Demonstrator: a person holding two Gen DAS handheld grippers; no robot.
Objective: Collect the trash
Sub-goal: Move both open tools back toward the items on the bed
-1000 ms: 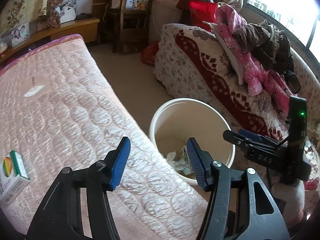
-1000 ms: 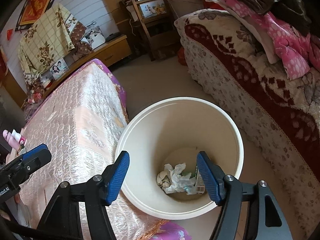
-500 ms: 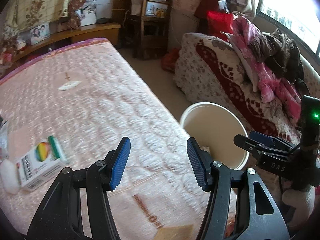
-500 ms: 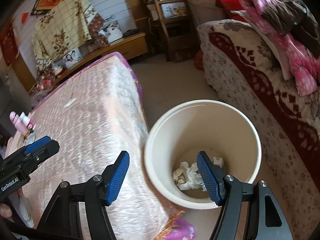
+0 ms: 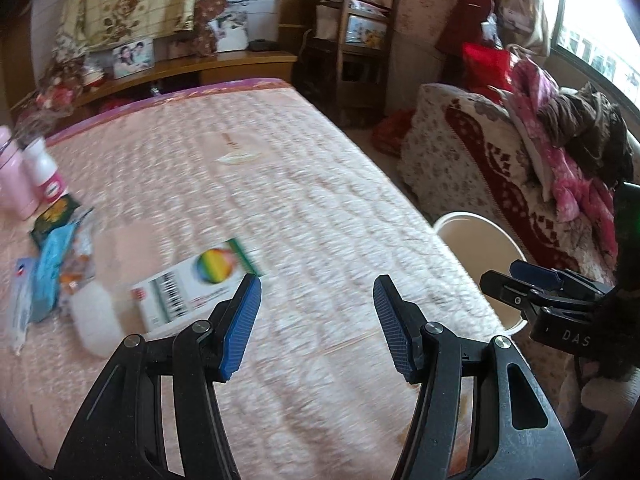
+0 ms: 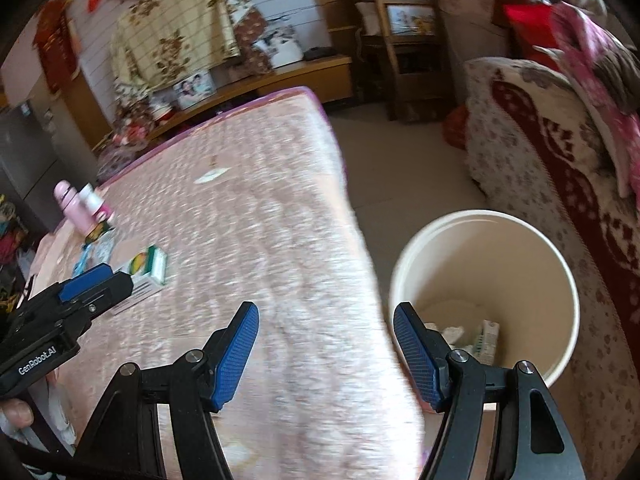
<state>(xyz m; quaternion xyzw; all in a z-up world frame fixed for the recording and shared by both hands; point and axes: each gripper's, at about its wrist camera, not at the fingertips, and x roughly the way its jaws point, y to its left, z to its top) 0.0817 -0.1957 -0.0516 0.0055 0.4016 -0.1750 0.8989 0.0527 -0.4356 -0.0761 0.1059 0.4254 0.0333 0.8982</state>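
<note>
A white bucket (image 6: 484, 288) stands on the floor beside the bed, with crumpled paper (image 6: 452, 330) and a small carton inside. On the pink quilted bed (image 5: 312, 216) lies a white and green box with a rainbow circle (image 5: 196, 284), next to blue wrappers (image 5: 52, 272) and a white lump (image 5: 94, 320). My left gripper (image 5: 316, 320) is open and empty above the quilt, just right of the box. My right gripper (image 6: 326, 350) is open and empty over the bed's edge, left of the bucket.
A pink bottle (image 5: 12, 176) and a white jar (image 5: 44, 172) stand at the bed's left side. A sofa with a floral cover (image 6: 560, 168) and piled clothes runs along the right. A wooden shelf unit (image 5: 356, 52) stands at the back.
Both grippers have swung left, away from the bucket and over the bed. The box and the wrappers have come into the left wrist view. Neither gripper's opening has changed.
</note>
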